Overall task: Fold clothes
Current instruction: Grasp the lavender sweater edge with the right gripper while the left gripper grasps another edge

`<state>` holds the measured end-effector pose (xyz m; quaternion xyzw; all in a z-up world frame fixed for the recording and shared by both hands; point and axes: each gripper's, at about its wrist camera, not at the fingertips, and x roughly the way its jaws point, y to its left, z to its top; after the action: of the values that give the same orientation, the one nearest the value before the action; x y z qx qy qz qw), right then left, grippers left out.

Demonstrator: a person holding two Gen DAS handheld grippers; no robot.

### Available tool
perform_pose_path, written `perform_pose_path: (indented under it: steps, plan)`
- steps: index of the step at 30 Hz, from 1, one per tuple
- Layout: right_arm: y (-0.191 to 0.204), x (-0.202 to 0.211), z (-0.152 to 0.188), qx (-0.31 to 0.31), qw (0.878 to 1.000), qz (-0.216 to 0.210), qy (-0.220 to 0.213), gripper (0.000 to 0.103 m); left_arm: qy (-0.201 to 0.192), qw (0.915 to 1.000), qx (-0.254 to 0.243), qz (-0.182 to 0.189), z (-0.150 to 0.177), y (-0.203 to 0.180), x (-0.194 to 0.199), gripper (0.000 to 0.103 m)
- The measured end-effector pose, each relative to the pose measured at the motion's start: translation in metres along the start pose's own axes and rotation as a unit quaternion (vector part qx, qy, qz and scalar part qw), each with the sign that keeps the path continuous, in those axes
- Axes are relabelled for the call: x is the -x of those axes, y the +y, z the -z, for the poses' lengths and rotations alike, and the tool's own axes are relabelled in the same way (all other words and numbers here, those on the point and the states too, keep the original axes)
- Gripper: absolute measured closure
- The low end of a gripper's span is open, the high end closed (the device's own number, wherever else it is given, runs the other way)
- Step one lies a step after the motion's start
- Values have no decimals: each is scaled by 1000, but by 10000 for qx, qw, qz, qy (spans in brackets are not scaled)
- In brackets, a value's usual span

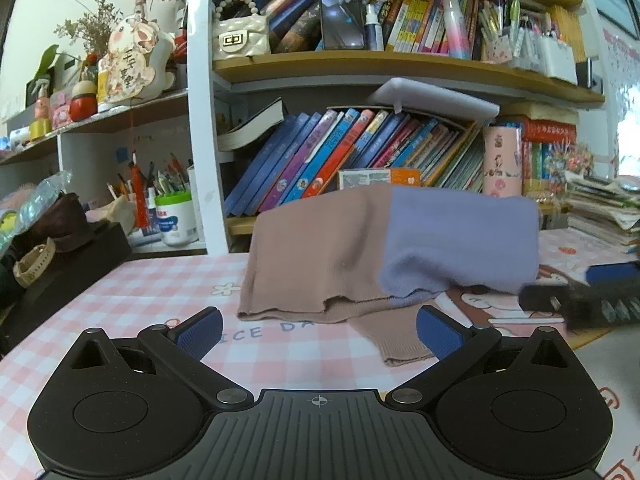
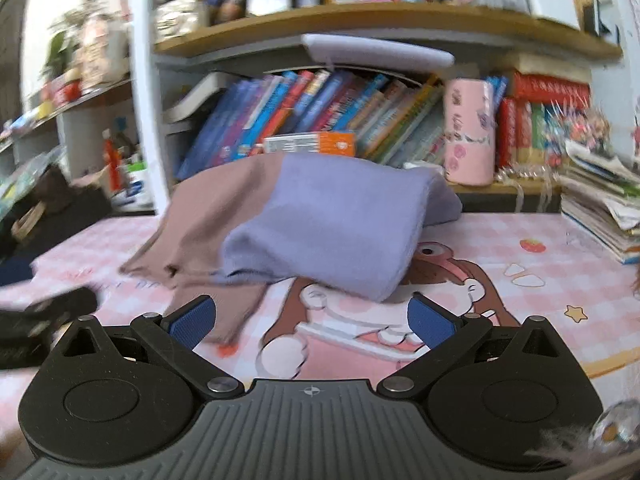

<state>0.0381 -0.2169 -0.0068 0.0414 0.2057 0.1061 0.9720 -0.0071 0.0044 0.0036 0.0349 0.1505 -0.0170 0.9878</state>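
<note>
Knit sweater (image 1: 360, 248) lay loosely folded on worktop (image 1: 120, 296); left tongs (image 1: 318, 326) and right tongs (image 2: 312, 318) wide, empty. A one-layer pinch risked unfolding it.

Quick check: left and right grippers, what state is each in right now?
Left gripper: jaws open, holding nothing, short of the sweater.
Right gripper: jaws open, holding nothing.

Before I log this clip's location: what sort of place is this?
Probably a child's study desk at home: crammed bookshelves, a pen pot, and a pink cartoon desk mat under the two-tone sweater.
</note>
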Motion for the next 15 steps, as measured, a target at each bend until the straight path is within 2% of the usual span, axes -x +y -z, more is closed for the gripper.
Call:
perform_pose_path:
  steps: [4,8,10,11,12,13,14,15]
  plan:
    - [-27,-28,-21,-607,9980,-26,162,1,-46,9998,115,122,0,4,1,0]
    - [-63,-54,-36,-1379,9902,-18,231,8,-51,9996,115,258,1,5,1,0]
    - [-84,-67,-40,-1877,9817,-111,306,27,-49,9995,50,319,1,3,1,0]
    - [-92,-73,-40,-2082,9773,-159,347,32,-46,9995,-3,328,1,1,1,0]
    - [-99,-78,-41,-2247,9734,-209,389,44,-50,9994,-60,343,1,-1,1,0]
    - [-105,-83,-40,-2400,9695,-247,437,55,-62,9992,-116,369,1,-2,2,0]
    - [-108,-87,-39,-2484,9671,-277,465,60,-75,9991,-164,387,1,-4,2,0]
    - [-108,-89,-37,-2500,9664,-385,469,72,-88,9990,-202,394,1,-5,3,0]
